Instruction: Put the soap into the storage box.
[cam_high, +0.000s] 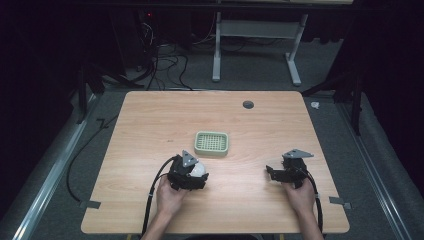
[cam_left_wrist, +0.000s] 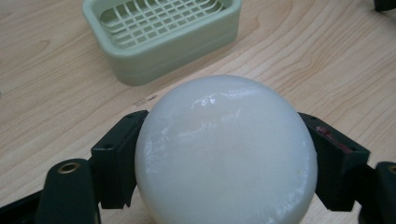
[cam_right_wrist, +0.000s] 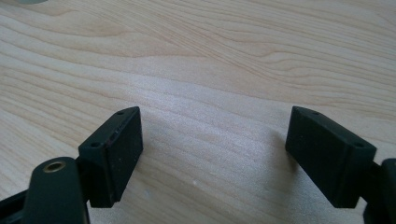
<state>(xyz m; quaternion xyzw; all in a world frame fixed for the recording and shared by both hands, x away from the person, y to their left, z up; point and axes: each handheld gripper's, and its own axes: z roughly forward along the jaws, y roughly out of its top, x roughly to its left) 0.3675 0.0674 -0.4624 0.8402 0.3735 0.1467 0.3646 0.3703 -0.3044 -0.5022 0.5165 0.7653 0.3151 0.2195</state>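
The rectangular plastic soap dish (cam_left_wrist: 163, 35) is pale green, its inner floor a lighter grid of crossed bars. The round glossy bar of soap (cam_left_wrist: 226, 154) is milky white with faint cream tinges. The wooden tabletop (cam_high: 150, 130) is light beige with wavy brownish grain lines. Both grippers' jaws are matte black, and a small dark grey round disc (cam_high: 248, 104) marks the far tabletop.

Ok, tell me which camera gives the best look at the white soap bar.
The left gripper view: the white soap bar sits large and close between the left gripper jaws, with the green soap dish just beyond. In the high view it is a small pale patch under that gripper. The right gripper view looks at bare table.
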